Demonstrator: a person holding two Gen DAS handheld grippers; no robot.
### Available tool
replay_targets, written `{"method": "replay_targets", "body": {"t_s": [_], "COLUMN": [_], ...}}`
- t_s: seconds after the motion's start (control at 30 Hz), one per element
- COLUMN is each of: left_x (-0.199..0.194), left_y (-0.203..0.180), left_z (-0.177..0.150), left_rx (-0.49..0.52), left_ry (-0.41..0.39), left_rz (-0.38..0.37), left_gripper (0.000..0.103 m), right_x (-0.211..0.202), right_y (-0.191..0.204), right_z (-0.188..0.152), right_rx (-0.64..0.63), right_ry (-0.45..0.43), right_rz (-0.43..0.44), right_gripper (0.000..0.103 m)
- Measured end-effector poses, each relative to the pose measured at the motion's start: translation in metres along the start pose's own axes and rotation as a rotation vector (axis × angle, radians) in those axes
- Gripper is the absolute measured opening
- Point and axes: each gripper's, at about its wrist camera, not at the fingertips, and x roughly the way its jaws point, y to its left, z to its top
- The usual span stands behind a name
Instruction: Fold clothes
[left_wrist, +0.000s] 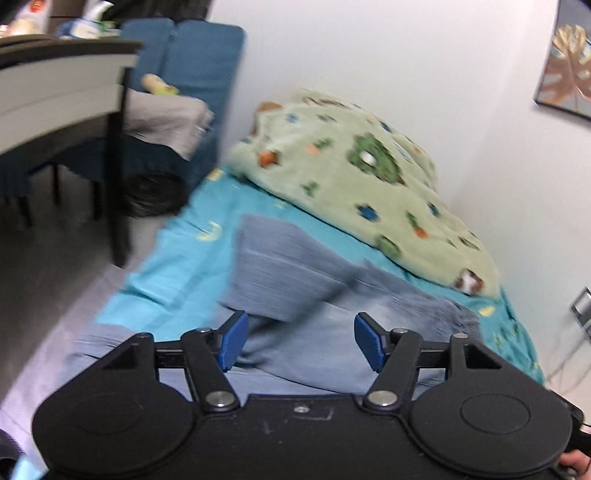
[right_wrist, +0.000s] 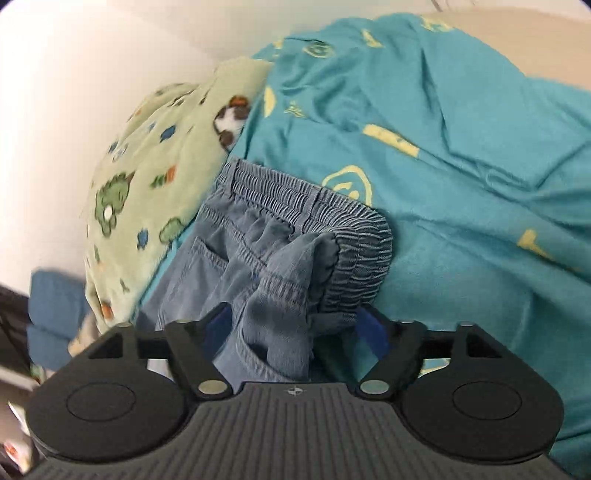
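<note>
On the teal bedsheet with yellow prints (right_wrist: 461, 206), which I take as the landmark, one pair of faded blue denim trousers with an elastic waistband (right_wrist: 266, 254) lies beside one pale green fleece blanket with animal prints (right_wrist: 147, 177) bunched at the sheet's wall-side edge. The left gripper (left_wrist: 300, 341) hangs over the trousers with its blue pads apart and nothing between them, while the right gripper (right_wrist: 295, 325) stands wide, a bunched fold by the waistband lying loosely between its fingers, the pads seemingly not pressing it. Only the left wrist view shows one dark-legged table (left_wrist: 66, 85), blue upholstered seating (left_wrist: 199, 62) and one framed leaf picture (left_wrist: 569, 59) off the sheet; only the right shows the waistband and pocket.
</note>
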Motion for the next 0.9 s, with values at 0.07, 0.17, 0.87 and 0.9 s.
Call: {"method": "replay_targets", "body": {"t_s": [0.07, 0.17, 0.87, 0.9], "left_x": [0.013, 0.034, 0.053, 0.053], "left_y": [-0.015, -0.022, 0.001, 0.001], "left_z": [-0.008, -0.018, -0.045, -0.045], "left_rx": [0.006, 0.0, -0.088, -0.092], "left_ry": [0.02, 0.051, 0.032, 0.031], "left_rz": [-0.031, -0.056, -0.066, -0.065], "left_gripper": [0.061, 0.06, 0.06, 0.06], "right_x": [0.009, 0.028, 0.037, 0.028], "right_y": [-0.004, -0.008, -0.01, -0.004], "right_z": [0.003, 0.005, 0.007, 0.008], "right_rx": [0.042, 0.093, 0.092, 0.06], "right_ry": [0.029, 0.089, -0.023, -0.069], "right_rz": [0.023, 0.056, 0.04, 0.078], "right_gripper": [0.079, 0.082, 0.015, 0.015]}}
